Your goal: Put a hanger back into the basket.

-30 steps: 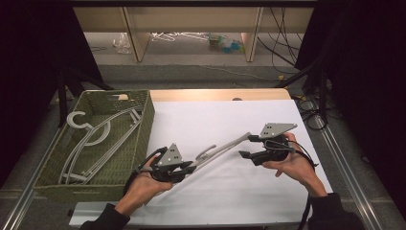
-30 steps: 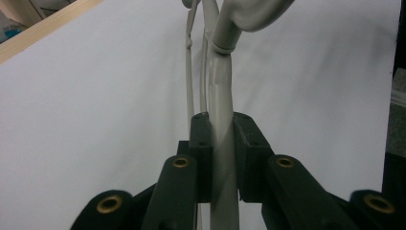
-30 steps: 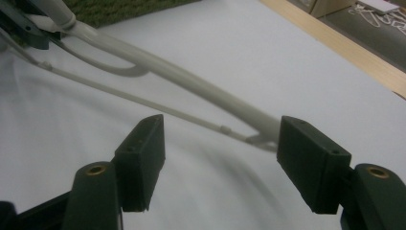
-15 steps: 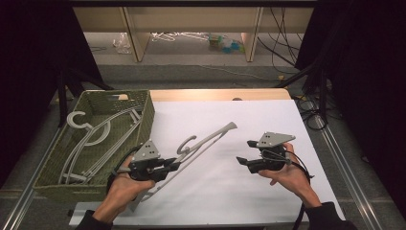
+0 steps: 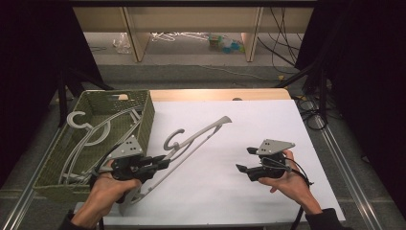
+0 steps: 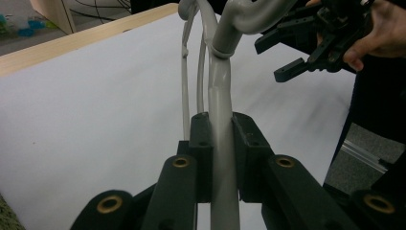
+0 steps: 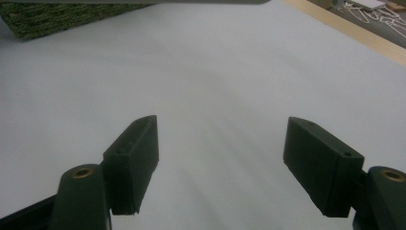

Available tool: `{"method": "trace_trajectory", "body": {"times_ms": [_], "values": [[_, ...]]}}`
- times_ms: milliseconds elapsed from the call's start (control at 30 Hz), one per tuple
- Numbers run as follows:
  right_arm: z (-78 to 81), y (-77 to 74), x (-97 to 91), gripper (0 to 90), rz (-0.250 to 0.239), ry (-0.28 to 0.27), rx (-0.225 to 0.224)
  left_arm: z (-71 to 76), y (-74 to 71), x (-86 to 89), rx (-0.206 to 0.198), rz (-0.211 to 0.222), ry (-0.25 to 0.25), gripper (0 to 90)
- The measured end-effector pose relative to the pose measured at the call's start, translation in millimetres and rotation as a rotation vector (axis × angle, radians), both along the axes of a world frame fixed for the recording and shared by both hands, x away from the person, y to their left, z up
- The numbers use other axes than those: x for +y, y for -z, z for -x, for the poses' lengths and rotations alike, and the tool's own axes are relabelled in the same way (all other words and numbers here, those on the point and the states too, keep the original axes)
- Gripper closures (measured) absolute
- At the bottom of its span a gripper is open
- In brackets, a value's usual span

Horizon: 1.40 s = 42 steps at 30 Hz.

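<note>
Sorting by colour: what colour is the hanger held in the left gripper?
Light grey. The hanger shows best in the left gripper view.

hanger (image 5: 191, 139): smooth grey plastic | basket (image 5: 143, 110): rough green weave | table sheet (image 5: 249, 129): matt white | tool (image 5: 165, 163): matt black

A pale grey plastic hanger (image 5: 191, 139) slants across the white tabletop (image 5: 268, 124), hook uppermost. Its lower arm is clamped in the left gripper (image 5: 160, 164), just beside the woven basket (image 5: 143, 110).

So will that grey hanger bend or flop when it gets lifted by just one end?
Probably not. The grey hanger keeps its shape though the left gripper clamps only one arm, so it looks stiff. It seems light for its size. Its smooth, rounded bar might twist or slip between the pads.
</note>
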State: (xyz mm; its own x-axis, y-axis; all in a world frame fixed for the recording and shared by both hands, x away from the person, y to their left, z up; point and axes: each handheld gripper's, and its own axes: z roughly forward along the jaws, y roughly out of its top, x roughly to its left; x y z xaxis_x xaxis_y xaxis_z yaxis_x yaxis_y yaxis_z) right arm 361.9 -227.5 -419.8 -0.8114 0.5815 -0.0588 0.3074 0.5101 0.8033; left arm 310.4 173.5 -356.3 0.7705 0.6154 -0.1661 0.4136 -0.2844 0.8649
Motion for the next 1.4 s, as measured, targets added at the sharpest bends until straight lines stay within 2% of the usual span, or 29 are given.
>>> {"method": "trace_trajectory", "body": {"times_ms": [133, 300, 367, 433, 467, 533, 767, 800, 1000, 1100, 1300, 1400], "values": [[3.3, -0.7, -1.0, 29.0, -0.007, -0.006, -0.006, 1.8, -11.8, 8.8, 0.004, 0.032, -0.016, 79.3], [7.6, -0.2, -2.7, 29.0, -0.018, -0.005, 0.0, 5.6, -32.3, 27.2, -0.016, 0.05, -0.049, 79.2], [7.8, 0.2, -3.2, 29.0, -0.014, -0.008, -0.003, 6.1, -35.8, 31.0, -0.024, 0.046, -0.056, 79.3], [8.9, 0.9, -3.4, 29.0, -0.014, -0.012, 0.003, 6.6, -41.9, 38.3, -0.041, 0.042, -0.085, 79.3], [9.5, 1.7, -3.7, 29.0, -0.012, -0.009, -0.001, 5.9, -47.2, 46.2, -0.056, 0.03, -0.095, 79.3], [10.0, 1.7, -3.8, 29.0, -0.011, -0.01, 0.004, 5.7, -49.8, 50.5, -0.059, 0.031, -0.106, 79.2], [12.7, 1.5, -5.4, 29.0, -0.018, -0.01, 0.002, 1.2, -65.2, 83.3, -0.087, 0.033, -0.192, 79.3], [12.8, 2.0, -5.3, 29.0, -0.018, -0.012, 0.007, -0.1, -66.8, 89.0, -0.087, 0.021, -0.204, 79.3], [13.1, 4.0, -4.0, 29.0, -0.01, -0.031, 0.007, -10.7, -63.6, 114.0, -0.068, 0.0, -0.256, 79.3], [13.8, 2.9, -4.4, 29.0, -0.016, -0.029, 0.005, -17.3, -58.5, 124.5, -0.056, 0.002, -0.284, 79.3], [14.3, 3.8, -4.7, 29.0, -0.016, -0.029, 0.016, -28.1, -51.2, 141.6, -0.047, -0.005, -0.313, 79.3], [14.2, 3.8, -4.8, 29.0, -0.016, -0.03, 0.016, -35.4, -50.0, 149.7, -0.045, -0.027, -0.328, 79.3]]}}
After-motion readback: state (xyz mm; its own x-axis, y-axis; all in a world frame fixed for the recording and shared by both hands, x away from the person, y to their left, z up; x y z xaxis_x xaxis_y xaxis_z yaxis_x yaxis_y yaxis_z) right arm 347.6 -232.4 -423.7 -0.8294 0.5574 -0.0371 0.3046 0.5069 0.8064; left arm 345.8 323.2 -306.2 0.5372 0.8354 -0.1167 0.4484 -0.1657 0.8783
